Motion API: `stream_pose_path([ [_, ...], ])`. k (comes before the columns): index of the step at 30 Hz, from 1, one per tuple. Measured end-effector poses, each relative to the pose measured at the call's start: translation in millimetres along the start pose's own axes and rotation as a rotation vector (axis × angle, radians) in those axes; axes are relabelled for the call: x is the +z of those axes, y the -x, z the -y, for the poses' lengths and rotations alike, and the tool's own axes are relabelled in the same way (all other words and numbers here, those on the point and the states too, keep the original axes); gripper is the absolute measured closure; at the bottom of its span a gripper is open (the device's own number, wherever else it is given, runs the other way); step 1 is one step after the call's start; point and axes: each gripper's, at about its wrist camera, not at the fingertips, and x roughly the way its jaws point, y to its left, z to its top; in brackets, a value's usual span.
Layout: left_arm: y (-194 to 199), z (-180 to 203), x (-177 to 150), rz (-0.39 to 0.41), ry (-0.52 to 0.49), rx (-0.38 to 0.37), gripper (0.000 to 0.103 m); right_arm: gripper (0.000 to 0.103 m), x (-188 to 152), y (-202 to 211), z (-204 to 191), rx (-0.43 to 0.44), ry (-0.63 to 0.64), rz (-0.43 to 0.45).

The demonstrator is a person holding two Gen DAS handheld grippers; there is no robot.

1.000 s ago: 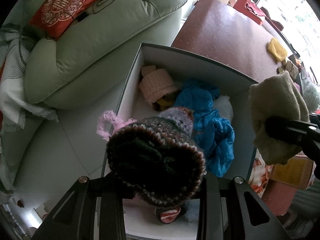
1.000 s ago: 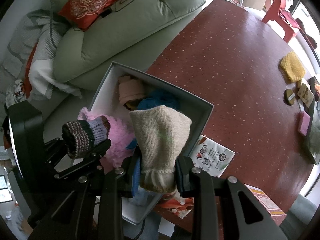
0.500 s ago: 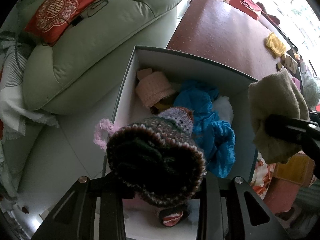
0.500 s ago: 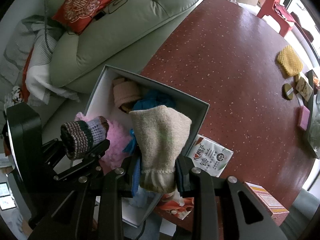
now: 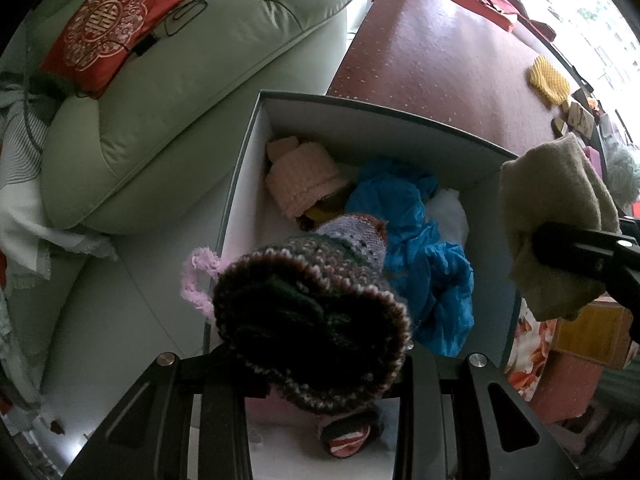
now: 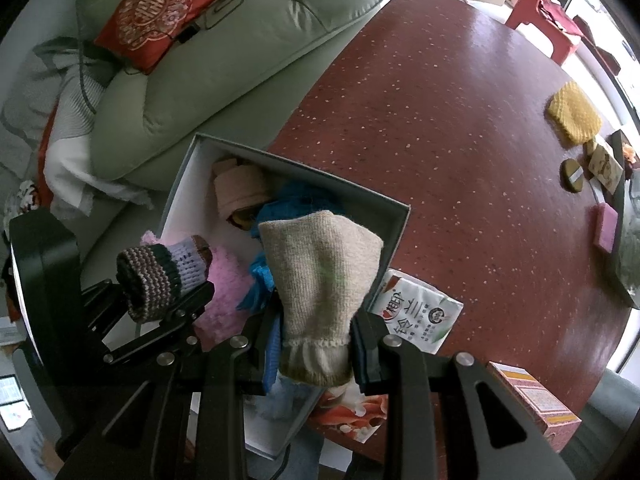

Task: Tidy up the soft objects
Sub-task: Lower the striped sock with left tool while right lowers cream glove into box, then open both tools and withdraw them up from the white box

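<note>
My left gripper [image 5: 316,364] is shut on a dark striped knit sock [image 5: 312,320], held above the open grey box [image 5: 360,108]; the same sock [image 6: 160,272] shows at the left of the right wrist view. My right gripper [image 6: 316,352] is shut on a beige knit sock [image 6: 320,280], which hangs over the box's right side [image 6: 400,232]. That beige sock [image 5: 556,216] appears at the right of the left wrist view. Inside the box lie a pink knit piece [image 5: 300,184], a blue cloth [image 5: 412,240] and a fluffy pink item [image 6: 228,284].
The box sits at the edge of a dark red table [image 6: 460,140], next to a green sofa [image 5: 180,100] with a red cushion [image 5: 100,28]. A yellow knit piece [image 6: 574,116], small blocks [image 6: 604,168], a tissue pack [image 6: 416,312] and a carton [image 6: 532,404] lie on the table.
The view has shifted slightly, with the box and sofa drifting in the frame. Both grippers keep their hold on the same socks above the box.
</note>
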Motion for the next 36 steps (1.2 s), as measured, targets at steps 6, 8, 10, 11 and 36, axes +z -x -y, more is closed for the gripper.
stream_pose_path([
  [6,-1.5,3.0,1.2,-0.003,-0.001,0.005,0.069,0.071,0.8,-0.4,1.7,0.002,-0.009,-0.001],
  [8,-2.0,3.8,1.8,-0.003,-0.003,0.007,0.069,0.071,1.1,-0.7,1.5,0.002,-0.009,-0.001],
  [10,-3.0,4.4,2.6,-0.005,-0.005,0.007,0.069,0.071,1.5,-1.0,1.8,0.004,-0.010,0.002],
  [11,-3.8,4.7,3.0,-0.007,-0.006,0.008,0.069,0.071,2.1,-1.4,2.1,0.007,-0.014,0.006],
  [36,2.1,12.5,-6.7,0.068,-0.082,0.016,0.001,0.020,6.2,-15.3,8.9,0.006,-0.027,0.011],
])
